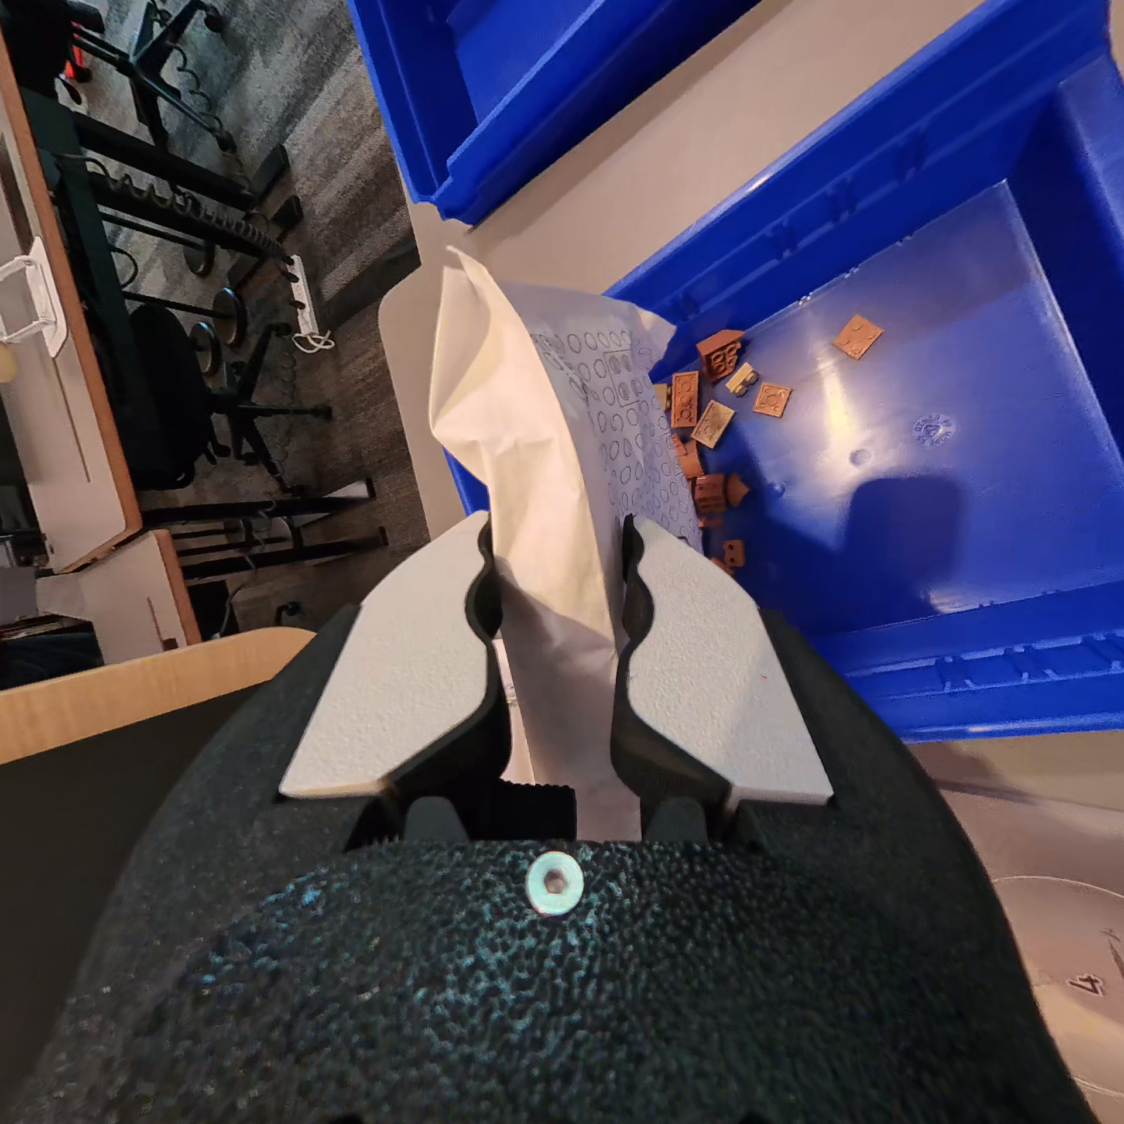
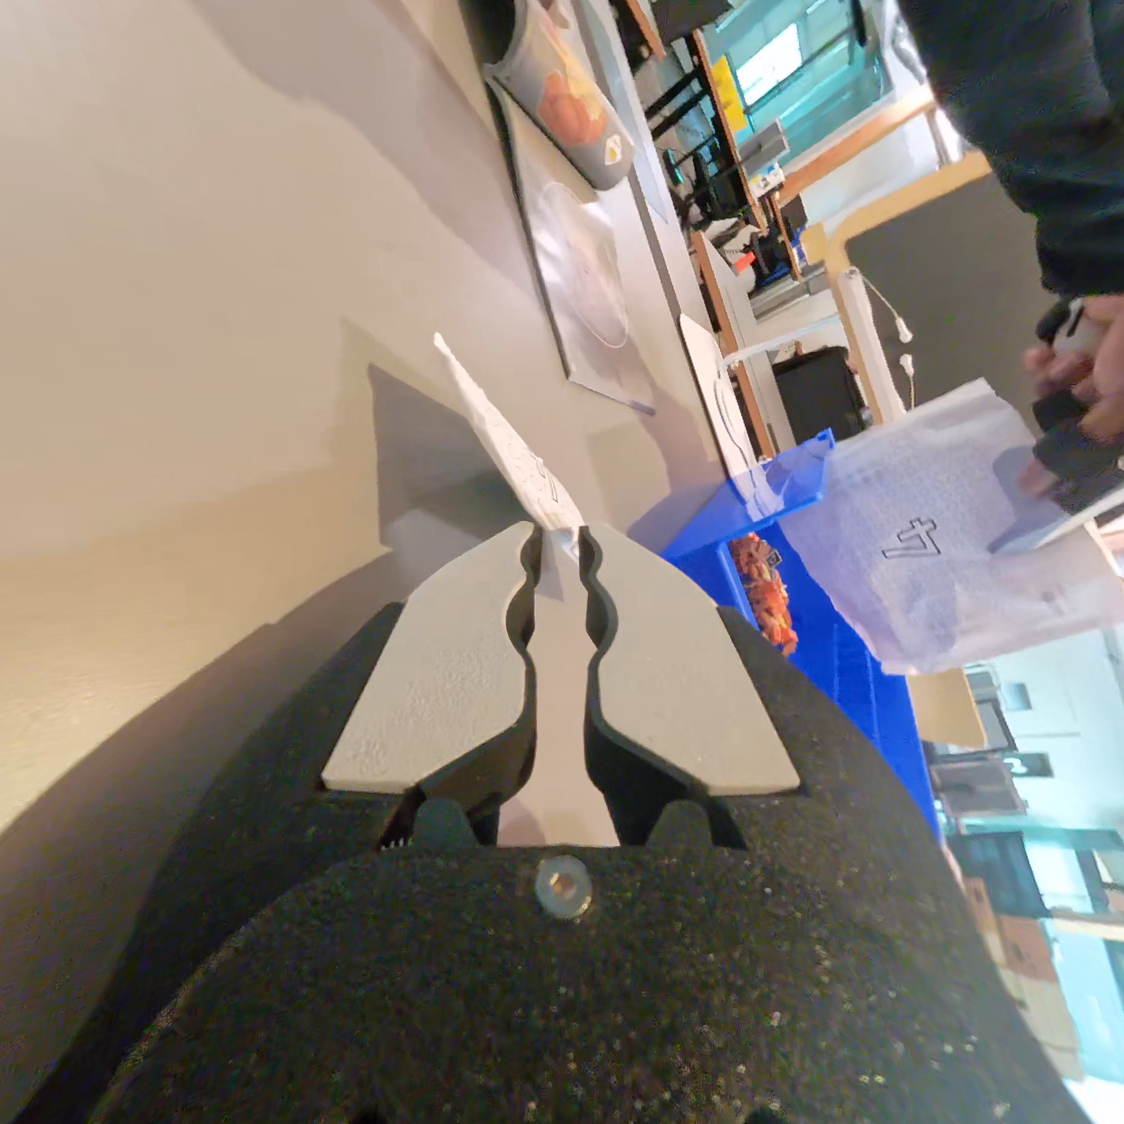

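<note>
White paper bag (image 1: 535,438) in left tongs (image 1: 556,535) points lengthwise bin-ward (image 1: 912,547); right tongs (image 2: 558,538) pinch a paper strip (image 2: 511,450).

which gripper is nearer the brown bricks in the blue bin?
Left. The left gripper hangs by the brown bricks at the blue bin; the right gripper sits off beside it.

Warm indoor light (fisheye-warped, blurred edges)

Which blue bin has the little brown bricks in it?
The nearer blue bin, beside the white paper bag held by the left gripper. The farther blue bin shows no bricks.
</note>
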Demonstrator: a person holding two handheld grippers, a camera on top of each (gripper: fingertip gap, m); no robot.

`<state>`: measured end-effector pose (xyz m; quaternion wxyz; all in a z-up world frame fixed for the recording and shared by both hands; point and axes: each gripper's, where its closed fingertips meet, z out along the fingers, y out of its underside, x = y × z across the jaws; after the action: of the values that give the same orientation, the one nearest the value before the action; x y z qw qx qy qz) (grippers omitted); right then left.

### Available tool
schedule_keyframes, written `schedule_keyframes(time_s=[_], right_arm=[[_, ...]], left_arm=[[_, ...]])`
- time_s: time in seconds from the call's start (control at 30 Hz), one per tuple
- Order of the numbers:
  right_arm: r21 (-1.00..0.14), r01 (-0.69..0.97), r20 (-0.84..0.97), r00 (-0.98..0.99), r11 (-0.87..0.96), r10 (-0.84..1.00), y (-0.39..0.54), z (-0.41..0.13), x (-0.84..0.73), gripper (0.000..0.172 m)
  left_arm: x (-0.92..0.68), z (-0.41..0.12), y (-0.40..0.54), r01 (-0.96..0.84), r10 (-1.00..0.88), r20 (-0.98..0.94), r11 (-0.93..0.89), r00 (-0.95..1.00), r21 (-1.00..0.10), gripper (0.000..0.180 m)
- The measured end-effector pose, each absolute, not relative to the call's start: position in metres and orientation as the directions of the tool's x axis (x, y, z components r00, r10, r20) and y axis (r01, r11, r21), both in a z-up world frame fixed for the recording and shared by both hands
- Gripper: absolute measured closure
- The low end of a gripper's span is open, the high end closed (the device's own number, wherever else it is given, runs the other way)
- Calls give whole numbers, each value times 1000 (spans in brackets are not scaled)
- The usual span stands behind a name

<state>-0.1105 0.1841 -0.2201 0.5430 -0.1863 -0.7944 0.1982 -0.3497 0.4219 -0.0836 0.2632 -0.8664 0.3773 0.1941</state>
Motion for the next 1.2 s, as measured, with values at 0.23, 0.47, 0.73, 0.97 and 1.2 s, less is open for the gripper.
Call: schedule_keyframes(time_s=[0.23,0.47,0.73,0.97,1.2], right_arm=[[-555,109,763,-327,825,557,188,-219,-113,162],[-546,102,764,-348,832,544,185,-222,-113,162],[-547,102,761,-351,831,545,185,-223,-112,162],[-601,89,720,-371,794,586,179,-217,-109,161],[-570,117,731,-380,813,567,181,-225,-114,161]], left_arm=[[-336,-74,409,-753,-581,-486,-569,653,-332,143],[-332,-68,415,-769,-569,-529,-558,629,-313,143],[-324,-64,431,-775,-552,-558,-544,619,-322,143],[-317,-66,429,-696,-525,-457,-551,718,-461,143],[-342,-79,416,-727,-529,-516,-597,674,-338,143]])
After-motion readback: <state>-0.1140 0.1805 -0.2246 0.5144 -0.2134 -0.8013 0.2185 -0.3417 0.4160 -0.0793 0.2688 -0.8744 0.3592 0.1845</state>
